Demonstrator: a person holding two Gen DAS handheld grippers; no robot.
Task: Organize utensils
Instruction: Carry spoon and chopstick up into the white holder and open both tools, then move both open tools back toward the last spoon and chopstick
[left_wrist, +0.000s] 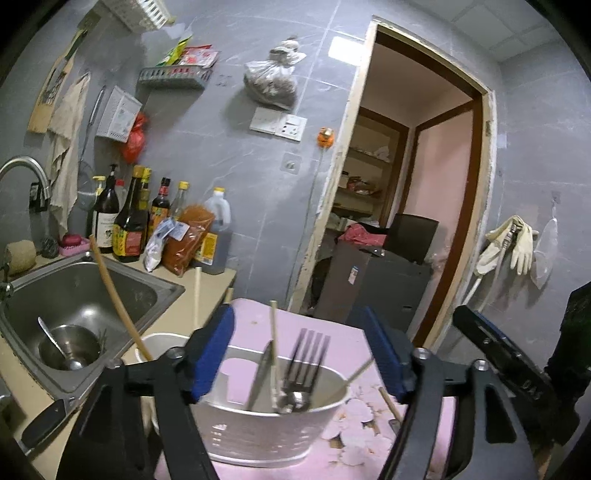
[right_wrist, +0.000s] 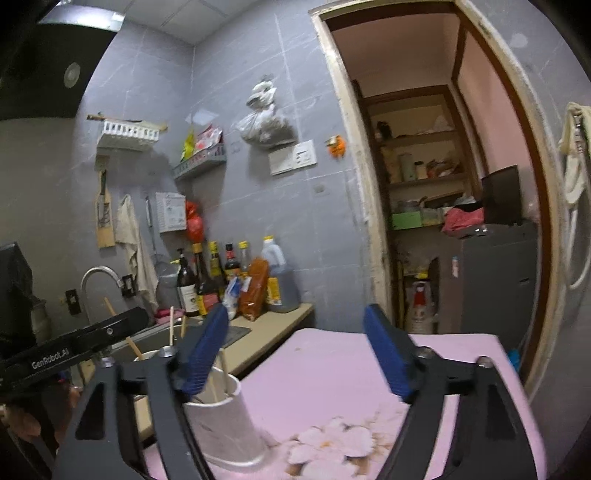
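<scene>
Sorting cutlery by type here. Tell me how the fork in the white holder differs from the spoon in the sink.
The fork stands nearly upright, tines up, in the white holder on the pink surface; the spoon leans at a slant in a steel bowl inside the sink. The fork shares its holder with chopsticks and another utensil; the spoon is alone in the bowl. Both look like bare metal.

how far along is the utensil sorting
Done: fork and other cutlery stand in the white holder. In hand: nothing; left gripper and right gripper are both open. Left: a chopstick on the pink table and a spoon in the sink.
</scene>
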